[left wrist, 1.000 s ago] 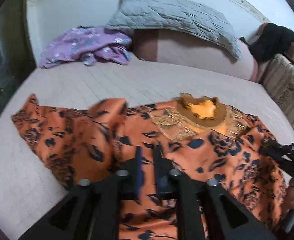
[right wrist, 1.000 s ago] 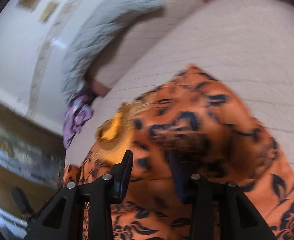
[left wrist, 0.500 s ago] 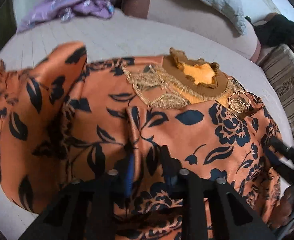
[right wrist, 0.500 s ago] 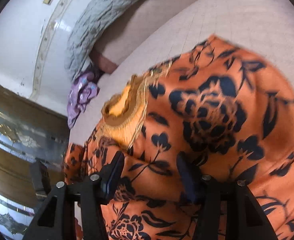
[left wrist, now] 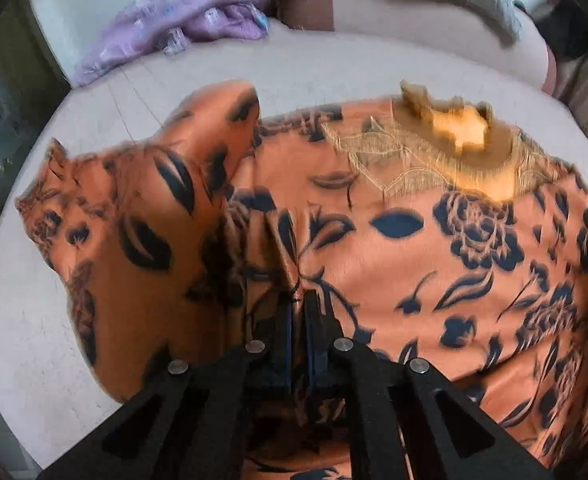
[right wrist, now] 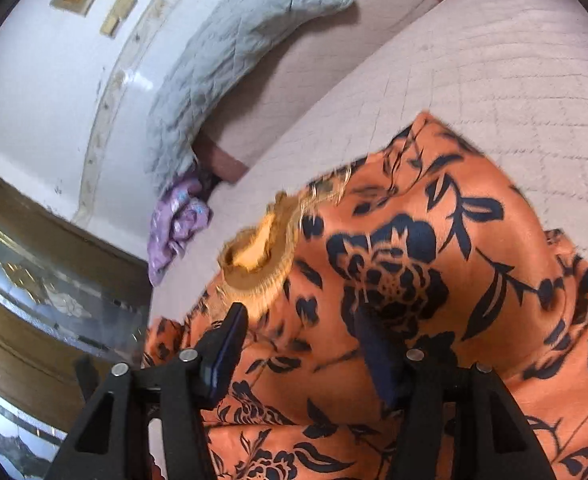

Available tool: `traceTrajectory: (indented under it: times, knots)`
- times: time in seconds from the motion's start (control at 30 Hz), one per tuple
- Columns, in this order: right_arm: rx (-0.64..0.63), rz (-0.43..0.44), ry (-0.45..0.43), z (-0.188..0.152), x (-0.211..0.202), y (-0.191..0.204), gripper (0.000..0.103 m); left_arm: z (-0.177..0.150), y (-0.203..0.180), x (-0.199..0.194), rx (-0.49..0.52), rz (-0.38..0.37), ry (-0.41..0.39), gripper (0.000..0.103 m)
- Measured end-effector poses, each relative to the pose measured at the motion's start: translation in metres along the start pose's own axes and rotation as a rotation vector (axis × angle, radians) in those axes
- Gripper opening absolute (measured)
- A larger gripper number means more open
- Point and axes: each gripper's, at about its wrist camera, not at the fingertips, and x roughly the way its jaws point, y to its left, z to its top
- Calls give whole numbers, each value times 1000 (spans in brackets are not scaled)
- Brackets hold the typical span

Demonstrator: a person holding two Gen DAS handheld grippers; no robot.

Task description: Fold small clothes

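The left gripper has its jaws brought together, pinching a raised pleat of the orange top; the cloth gathers into narrow ridges that run up into the pads. The jaws have just been closing on that fold. The right gripper stands about half open, its jaws having just been opening. Cloth lies under and between the fingers, but the pads are not seen pressing on it; whether the tips brush the fabric cannot be told.

The top lies spread on the bed, across the left view, with its neckline on the far side, away from the left gripper. Its long axis runs side to side in that view. One sleeve is turned up and bunched at the left, its end towards the bed's left edge. In the right view the neckline sits up and to the left of the gripper.

The fabric is smooth, with a slight sheen, orange with dark navy flowers and leaves. The neck has a brown band and a panel of pale gold embroidery below it. The bed cover is pale pinkish, quilted in a faint grid.

Farther off, a crumpled purple garment lies near the head of the bed, and a grey quilted blanket drapes over the padded headboard.
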Motion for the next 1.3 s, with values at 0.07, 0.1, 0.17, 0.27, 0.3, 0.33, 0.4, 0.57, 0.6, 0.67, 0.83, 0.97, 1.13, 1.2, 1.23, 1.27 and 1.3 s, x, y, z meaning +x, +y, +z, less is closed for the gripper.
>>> traceTrajectory:
  times: [0.07,0.1,0.17,0.27,0.3,0.33,0.4,0.57,0.6,0.67,0.83,0.97,1.13,1.2,1.23,1.27,1.3]
  knots:
    - [17,-29,71,-3,16,-5,67,3,6,-8,-17,-43,-12,7]
    - [20,-38,78,-5,19,-7,67,5,14,-17,-47,-98,-32,7]
    - [-10,-48,66,-6,17,-2,67,9,31,-35,-101,-181,-87,9]
    - [-32,-24,44,-8,10,2,68,9,75,-70,-206,-139,-249,44]
    - [-36,-21,38,-8,8,3,68,7,88,-75,-248,-96,-282,72]
    - [-39,-22,39,-9,8,3,68,4,108,-80,-317,-32,-317,83]
    - [-35,-29,48,-10,9,1,68,-5,151,-80,-484,68,-334,83]
    - [-41,-67,62,-13,17,1,68,-36,226,-34,-828,-60,-196,83]
    - [-44,-71,60,-14,19,3,68,-43,235,-22,-883,-91,-171,83]
    - [-48,-74,59,-15,20,4,68,-49,240,-1,-967,-138,-163,83]
    - [-44,-69,54,-16,20,1,68,-37,234,11,-924,-133,-238,84]
    - [-53,-72,55,-16,21,2,68,-11,238,25,-864,-84,-276,84]
    - [-60,-81,60,-16,22,3,68,6,249,42,-812,30,-282,35]
    - [-60,-84,60,-15,24,4,68,8,252,44,-819,7,-269,9]
    - [-58,-83,60,-14,24,5,69,8,251,41,-829,-25,-272,9]
    - [-56,-81,58,-14,25,6,69,8,249,37,-817,-16,-284,9]
    - [-56,-77,55,-13,25,7,69,11,240,27,-770,4,-310,9]
